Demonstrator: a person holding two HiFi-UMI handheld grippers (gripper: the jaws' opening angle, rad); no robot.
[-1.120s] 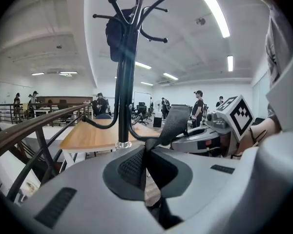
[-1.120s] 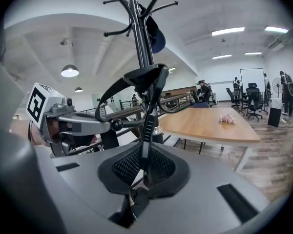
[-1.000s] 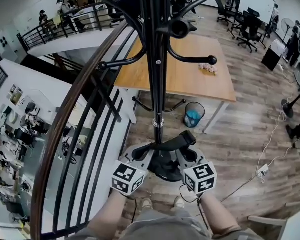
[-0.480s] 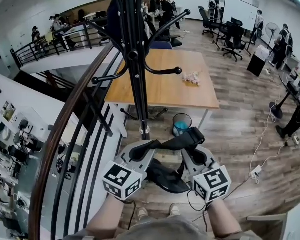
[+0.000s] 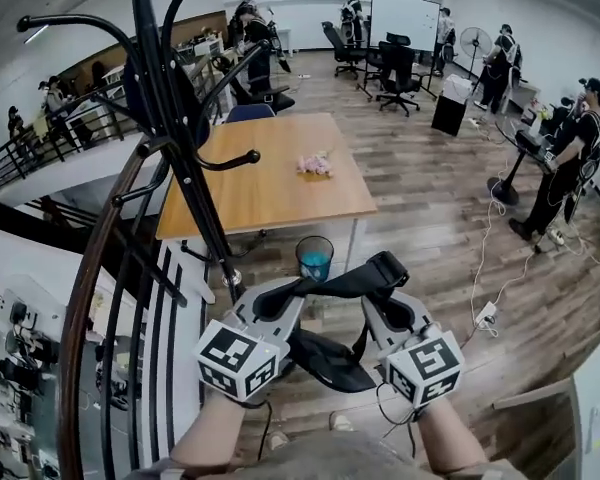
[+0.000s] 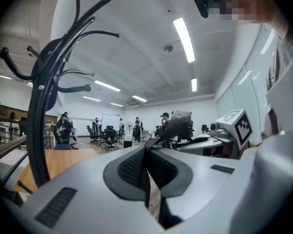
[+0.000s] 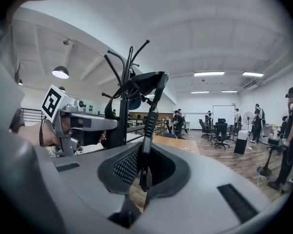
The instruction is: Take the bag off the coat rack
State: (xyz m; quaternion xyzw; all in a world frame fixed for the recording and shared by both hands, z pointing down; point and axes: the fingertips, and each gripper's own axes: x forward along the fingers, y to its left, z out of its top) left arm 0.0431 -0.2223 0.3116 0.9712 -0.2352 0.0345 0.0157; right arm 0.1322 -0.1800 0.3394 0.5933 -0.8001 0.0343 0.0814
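Left gripper (image 5: 278, 303): near left; fingers clenched flat on the black strap (image 5: 350, 280); nothing else between them.
Right gripper (image 5: 378, 308): near right, just beside the left one; fingers grasping the same strap, thin webbing pinched between the pads.
Bag (image 5: 325, 360): black; slung under the strap between the two grippers, above the wooden floor; off the hooks, just right of the pole's lower end.
Coat rack (image 5: 185, 168): black pole with curved hooks, left of the grippers and leaning across the left half of the head view; hooks bare.
Railing (image 5: 100, 298): dark curved handrail and bars, far left, beside the rack.
Bin (image 5: 314, 258): blue-lined, on the floor just beyond the grippers.
Tabletop (image 5: 260, 183): wooden, beyond the bin; small pink thing (image 5: 315, 164) near its right edge.
Far end: office chairs (image 5: 395, 68) and a whiteboard (image 5: 405, 20); several people standing about.
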